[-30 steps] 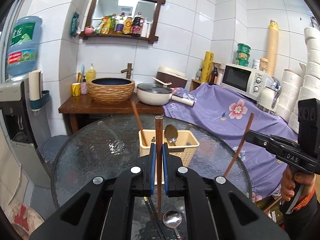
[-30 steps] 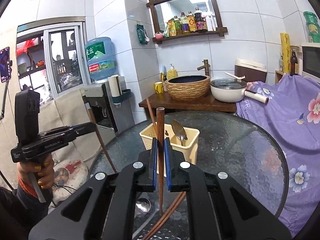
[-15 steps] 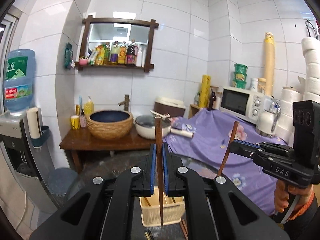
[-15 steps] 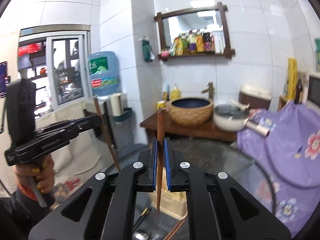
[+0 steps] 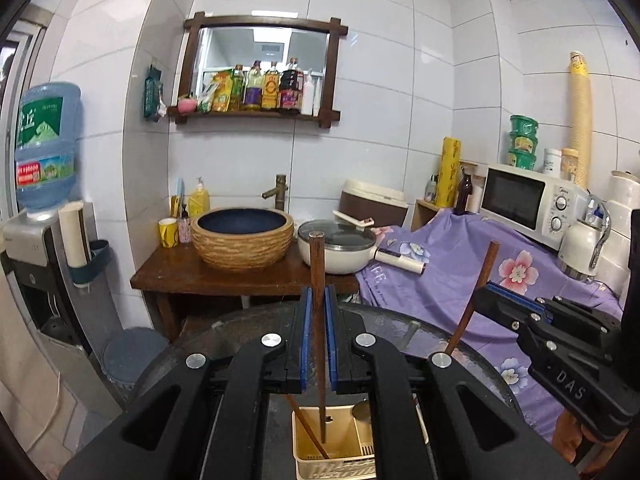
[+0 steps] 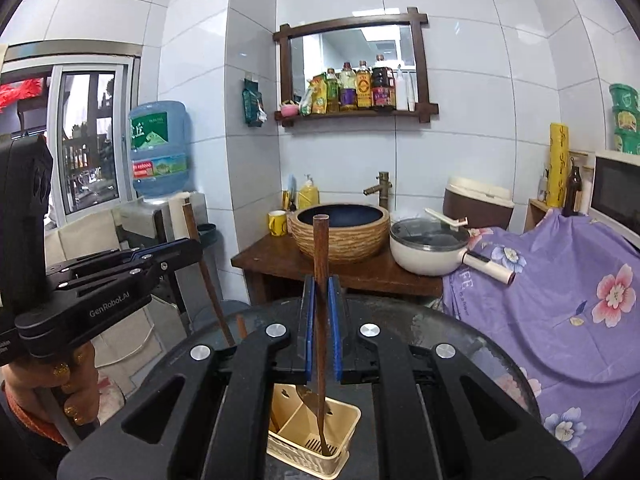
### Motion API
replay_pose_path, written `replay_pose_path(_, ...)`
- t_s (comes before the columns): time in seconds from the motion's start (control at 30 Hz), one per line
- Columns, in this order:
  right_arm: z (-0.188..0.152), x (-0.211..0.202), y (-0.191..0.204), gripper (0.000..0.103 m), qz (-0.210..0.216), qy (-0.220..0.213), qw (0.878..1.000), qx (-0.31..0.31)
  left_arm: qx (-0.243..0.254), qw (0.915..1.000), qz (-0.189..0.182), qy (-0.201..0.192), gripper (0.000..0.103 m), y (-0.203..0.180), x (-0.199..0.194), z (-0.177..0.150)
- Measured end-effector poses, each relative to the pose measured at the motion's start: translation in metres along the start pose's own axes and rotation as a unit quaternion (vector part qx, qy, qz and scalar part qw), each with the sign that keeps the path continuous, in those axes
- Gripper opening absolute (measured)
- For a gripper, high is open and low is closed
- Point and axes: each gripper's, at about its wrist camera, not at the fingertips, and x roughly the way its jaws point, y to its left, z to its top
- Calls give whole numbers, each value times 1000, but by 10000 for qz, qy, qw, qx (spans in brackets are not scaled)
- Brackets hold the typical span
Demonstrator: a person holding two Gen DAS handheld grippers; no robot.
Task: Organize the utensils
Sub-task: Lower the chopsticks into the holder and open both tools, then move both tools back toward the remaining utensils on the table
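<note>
each hand-held gripper, left [image 5: 316,344] and right [image 6: 321,340], is clenched on one upright chopstick [image 5: 317,300]. held vertical so the tips can drop into the cream utensil basket [image 5: 340,460] below.

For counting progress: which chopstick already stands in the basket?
The leaning chopstick in the basket; left gripper and right gripper clamp the others.

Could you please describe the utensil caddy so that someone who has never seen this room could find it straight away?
Start at the round glass table in front of the wooden sink stand. On it sits the caddy, a small cream plastic basket with inner dividers and a slotted wall. It is the only container on the table, and brown chopsticks and a spoon already stand in it.
</note>
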Motion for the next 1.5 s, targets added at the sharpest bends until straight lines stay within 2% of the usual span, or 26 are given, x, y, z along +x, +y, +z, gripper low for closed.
replay_pose_path(0.2,-40,28,-9,7,6,361,9991,203,-103,9991,45,410,7,8,27,-37)
replay_pose_path(0.37,-59,41,-12,7,3,536,9981,291,-162,9977,77,650,7,12,40,-56)
replay_pose_path(0.63,-76,51,-18,8,-92,661,9972,343,-239,9953,67,932,7,16,54,-77)
replay_pose_path(0.83,-84,54,-21,8,-133,732,9965,373,-289,9951,-9,942,8,18,52,-83)
replay_pose_path(0.9,-87,51,-22,11,-156,696,9967,399,-291,9949,-41,967,19,18,51,-87)
replay_pose_path(0.93,-89,48,-23,14,-163,686,9966,429,-326,9945,-88,991,32,19,48,-91)
replay_pose_path(0.97,-91,45,-23,24,-181,666,9966,441,-370,9942,-128,1000,44,20,47,-93)
replay_pose_path(1.0,-95,39,-24,40,-235,603,9969,444,-452,9938,-189,1001,48,22,42,-98)
replay_pose_path(1.07,-102,26,-24,50,-307,491,9973,450,-462,9941,-148,974,55,24,32,-109)
replay_pose_path(1.17,-119,12,-24,50,-391,552,9967,453,-339,9944,21,1005,62,25,18,-128)
replay_pose_path(1.23,-138,5,-24,51,-459,700,9952,505,-317,9931,113,1127,63,27,13,-143)
replay_pose_path(1.3,-154,1,-25,53,-494,858,9936,546,-296,9908,196,1304,63,30,10,-159)
replay_pose_path(1.5,-221,3,-24,53,-613,1710,9805,757,-234,9801,421,1927,59,36,9,-211)
